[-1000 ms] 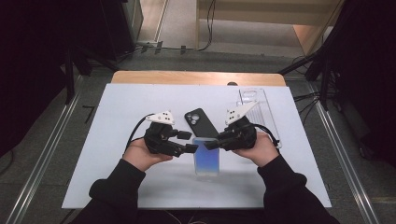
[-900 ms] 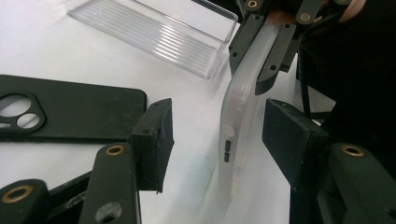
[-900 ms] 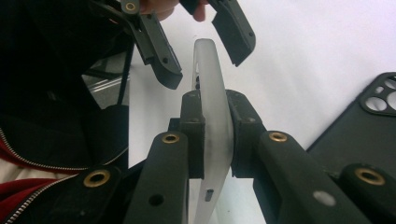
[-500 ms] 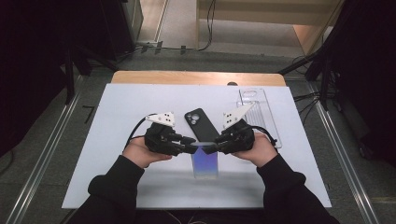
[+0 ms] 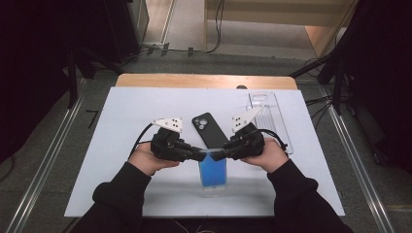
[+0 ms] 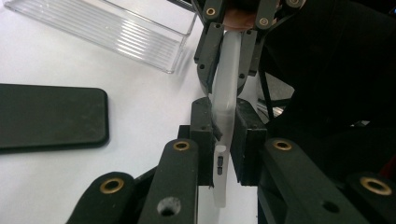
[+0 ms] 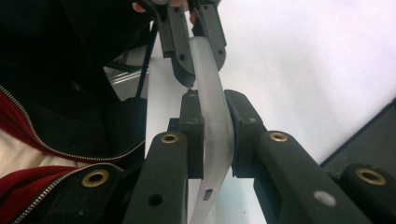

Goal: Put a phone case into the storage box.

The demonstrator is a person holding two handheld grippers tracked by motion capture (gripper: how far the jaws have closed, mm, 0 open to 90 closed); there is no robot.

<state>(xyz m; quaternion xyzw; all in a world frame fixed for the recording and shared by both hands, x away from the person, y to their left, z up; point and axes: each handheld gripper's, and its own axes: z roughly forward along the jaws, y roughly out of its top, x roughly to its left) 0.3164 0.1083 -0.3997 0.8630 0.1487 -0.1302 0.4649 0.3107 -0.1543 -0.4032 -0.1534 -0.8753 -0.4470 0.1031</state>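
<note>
A translucent blue phone case (image 5: 212,172) is held just above the white table between both hands, its near end low. My left gripper (image 5: 201,156) pinches its left edge; the jaws have just been closing and the pads now press on the pale rim (image 6: 224,93). Opposite it, my right gripper (image 5: 219,155) is shut on the right edge, with the bent rim (image 7: 212,93) clamped between its pads. In the left gripper view my left gripper (image 6: 223,121) faces the right one across the case. My right gripper (image 7: 212,116) shows the same grip from the other side.
A black phone (image 5: 208,128) lies flat just beyond the grippers, also the dark slab (image 6: 46,116) at left. A clear ribbed plastic tray (image 5: 266,116) stands at the back right. The white table sheet (image 5: 121,121) has bare room at left. Dark sleeves enter from below.
The left gripper's jaws have closed onto the case's left edge. Both hands and the case have stayed in place.
</note>
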